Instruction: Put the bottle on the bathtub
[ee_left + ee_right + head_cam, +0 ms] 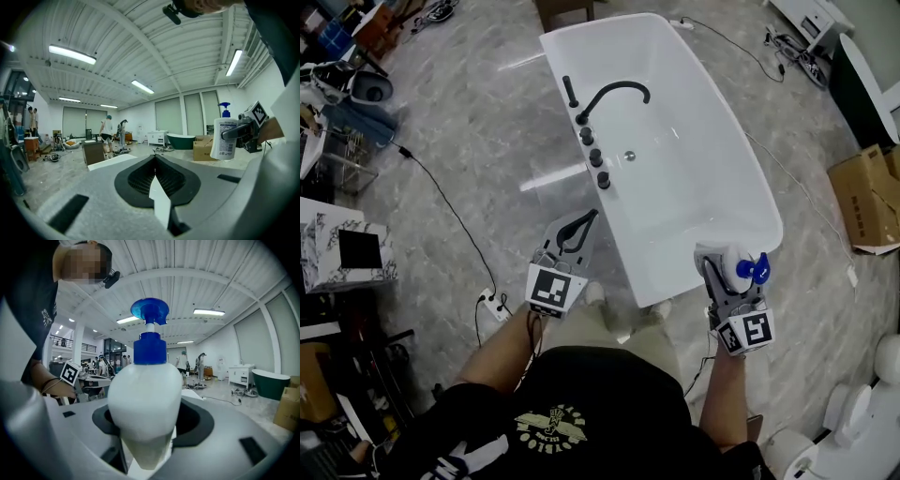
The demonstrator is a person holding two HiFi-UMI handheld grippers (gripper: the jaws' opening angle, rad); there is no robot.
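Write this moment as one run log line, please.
left gripper: shut, empty | right gripper: shut on pump bottle | bathtub: pump bottle not yet on rim

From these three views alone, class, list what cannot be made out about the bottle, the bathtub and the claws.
1. Print on the bottle: left gripper view, too small to read.
2. Fingertips of the right claw: right gripper view, the bottle covers them.
3. Whether the bottle touches the bathtub rim: head view looks from above, so any gap is unreadable.
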